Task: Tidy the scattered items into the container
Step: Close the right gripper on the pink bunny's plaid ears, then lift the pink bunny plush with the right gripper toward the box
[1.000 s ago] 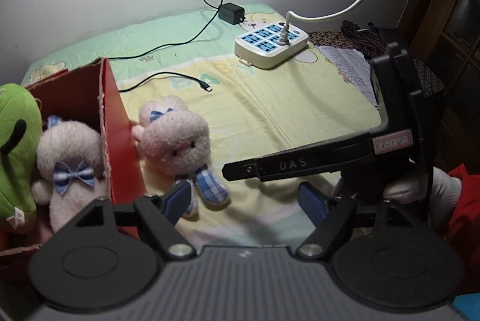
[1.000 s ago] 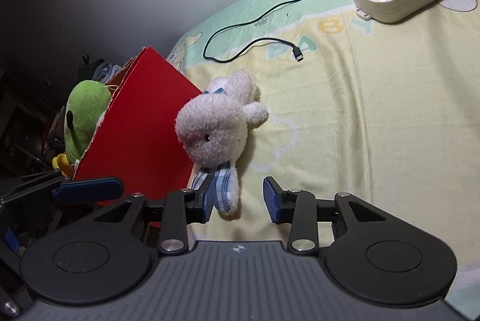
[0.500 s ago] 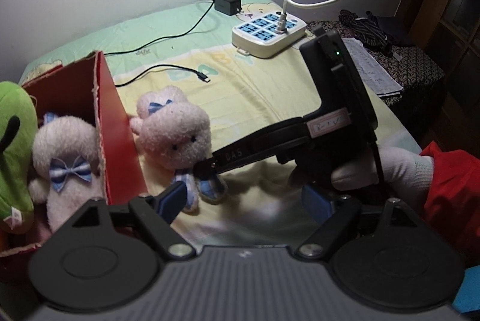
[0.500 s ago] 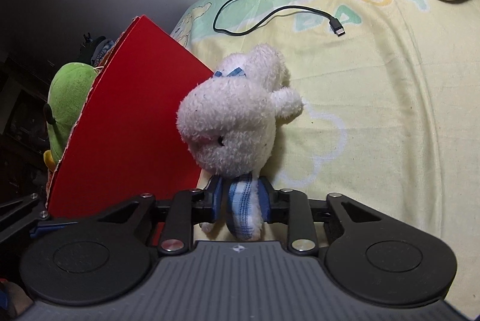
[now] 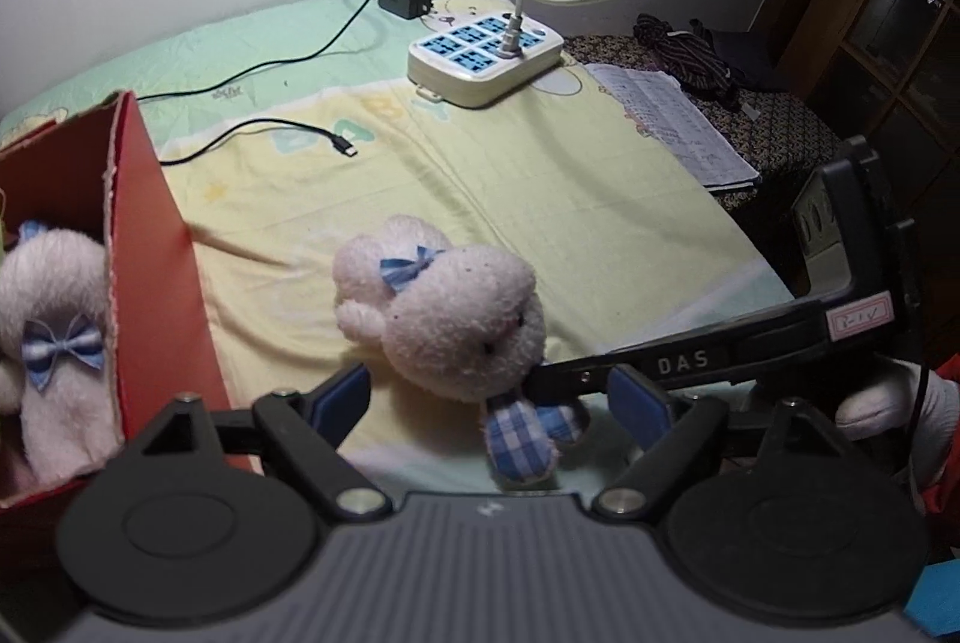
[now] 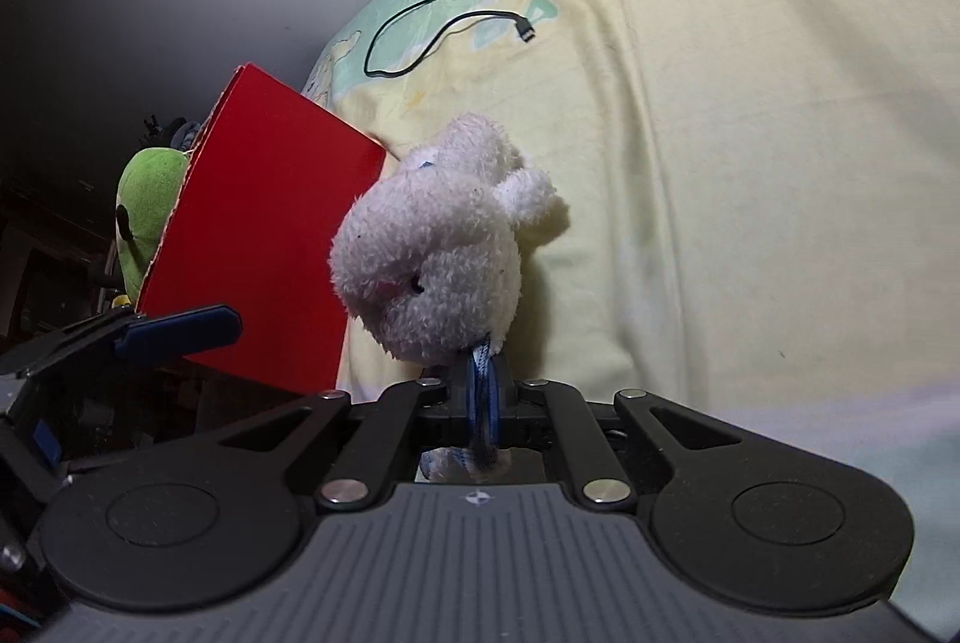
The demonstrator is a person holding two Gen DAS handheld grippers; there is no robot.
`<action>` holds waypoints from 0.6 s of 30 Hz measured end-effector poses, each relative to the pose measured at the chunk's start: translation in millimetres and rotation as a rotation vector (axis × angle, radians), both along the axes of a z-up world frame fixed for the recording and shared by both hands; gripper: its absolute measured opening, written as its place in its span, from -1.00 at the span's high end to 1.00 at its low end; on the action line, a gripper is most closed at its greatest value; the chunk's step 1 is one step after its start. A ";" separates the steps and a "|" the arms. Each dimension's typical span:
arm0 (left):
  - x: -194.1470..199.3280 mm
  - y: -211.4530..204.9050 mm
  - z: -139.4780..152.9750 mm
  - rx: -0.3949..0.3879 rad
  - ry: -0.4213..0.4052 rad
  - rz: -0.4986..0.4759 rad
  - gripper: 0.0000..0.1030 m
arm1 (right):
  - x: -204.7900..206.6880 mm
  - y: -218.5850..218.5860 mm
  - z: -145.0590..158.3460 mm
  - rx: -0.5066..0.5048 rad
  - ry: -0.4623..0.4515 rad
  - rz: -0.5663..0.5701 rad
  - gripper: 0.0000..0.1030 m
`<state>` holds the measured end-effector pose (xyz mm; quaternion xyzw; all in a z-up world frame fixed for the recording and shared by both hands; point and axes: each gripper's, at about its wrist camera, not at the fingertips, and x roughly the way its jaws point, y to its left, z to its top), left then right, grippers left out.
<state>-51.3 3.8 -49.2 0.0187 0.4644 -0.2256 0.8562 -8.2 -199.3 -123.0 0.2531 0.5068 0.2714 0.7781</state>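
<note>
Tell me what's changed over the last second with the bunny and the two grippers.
The right gripper closed its jaws on the plush bunny's checked ear and pulled it away from the red box. The left gripper opened wider, holding nothing. Box, power strip and cable stayed put.

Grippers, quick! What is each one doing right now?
Left gripper: opening, pads touching nothing.
Right gripper: shut on the white bunny, pinching its blue checked ear.

Open bed [image 5: 600, 199] right of red box [image 5: 162, 247]; cable [image 5: 264, 126] and power strip [image 5: 480, 54] are found farther back.
</note>
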 end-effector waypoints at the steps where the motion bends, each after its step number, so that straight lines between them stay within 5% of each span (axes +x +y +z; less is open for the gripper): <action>1: 0.5 -1.4 -1.8 -0.009 0.008 -0.005 -0.68 | -6.0 -6.1 -0.5 0.002 0.008 -0.017 0.91; 10: 18.4 -13.7 -28.5 -0.001 0.069 0.029 -0.68 | -38.4 -48.9 7.4 0.079 0.004 -0.205 0.47; 18: 39.8 -9.2 -36.5 -0.017 0.094 0.098 -0.68 | -10.6 -48.3 7.1 0.249 0.017 -0.295 -0.02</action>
